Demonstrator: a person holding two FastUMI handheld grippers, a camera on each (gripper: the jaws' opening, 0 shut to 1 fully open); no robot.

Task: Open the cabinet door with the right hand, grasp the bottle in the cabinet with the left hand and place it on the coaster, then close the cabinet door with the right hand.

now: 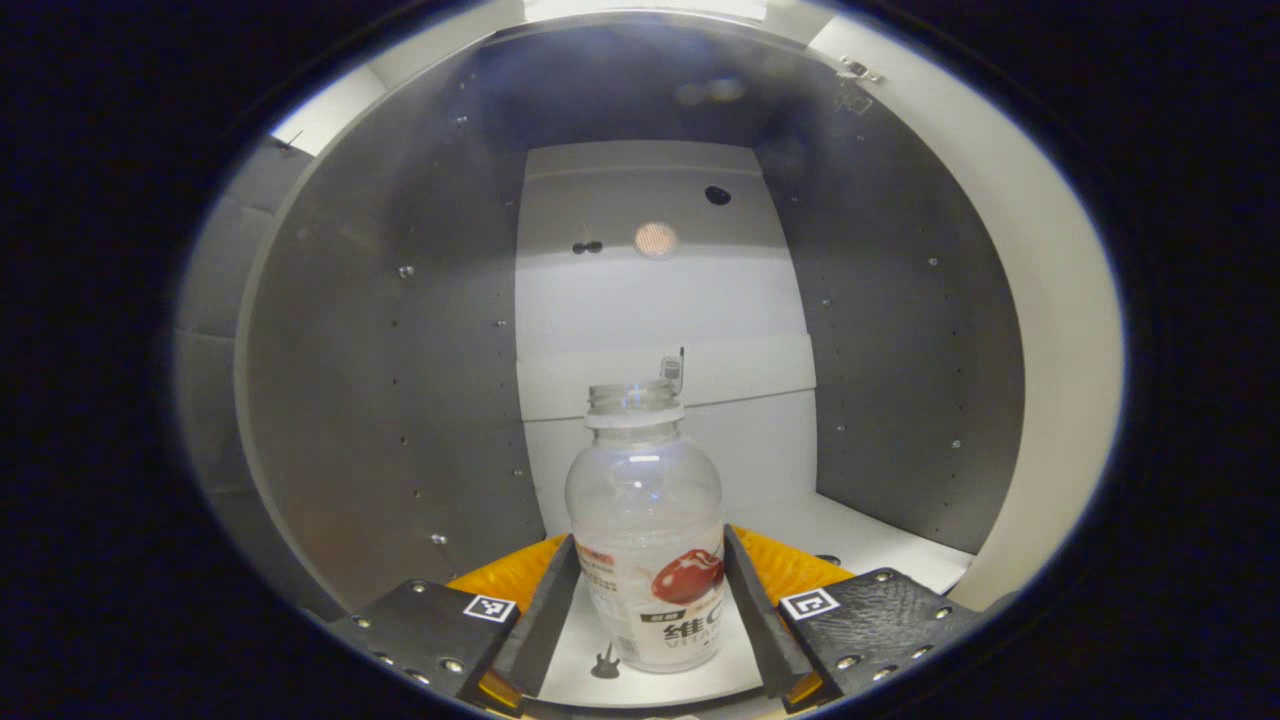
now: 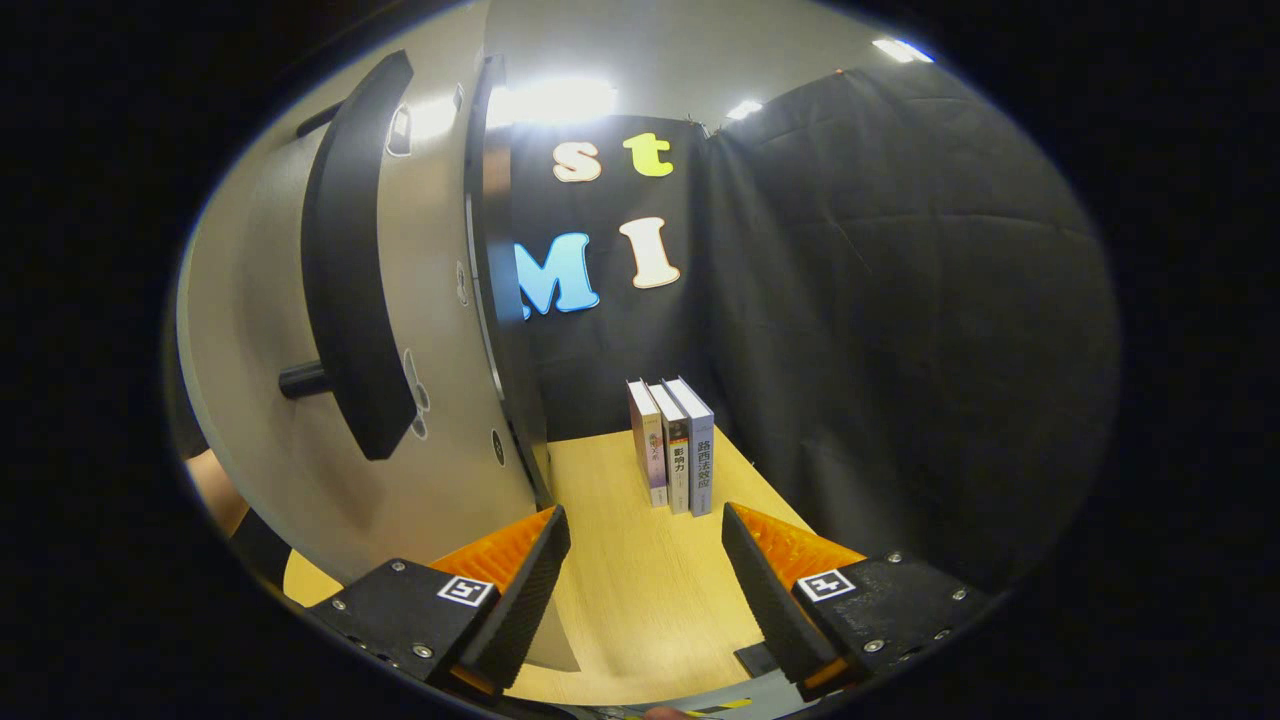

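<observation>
Standing upright inside the cabinet (image 1: pixel 400 350) on its floor, between the fingers (image 1: pixel 545 610) of the left gripper (image 1: pixel 648 620): the bottle (image 1: pixel 648 540). Swinging open at the left of the right gripper view: the cabinet door (image 2: pixel 400 300), handle (image 2: pixel 350 270) facing out. Standing upright on the desk (image 2: pixel 640 580) ahead of the right gripper (image 2: pixel 645 590), right of the door, against the booth wall: three books (image 2: pixel 672 445).
</observation>
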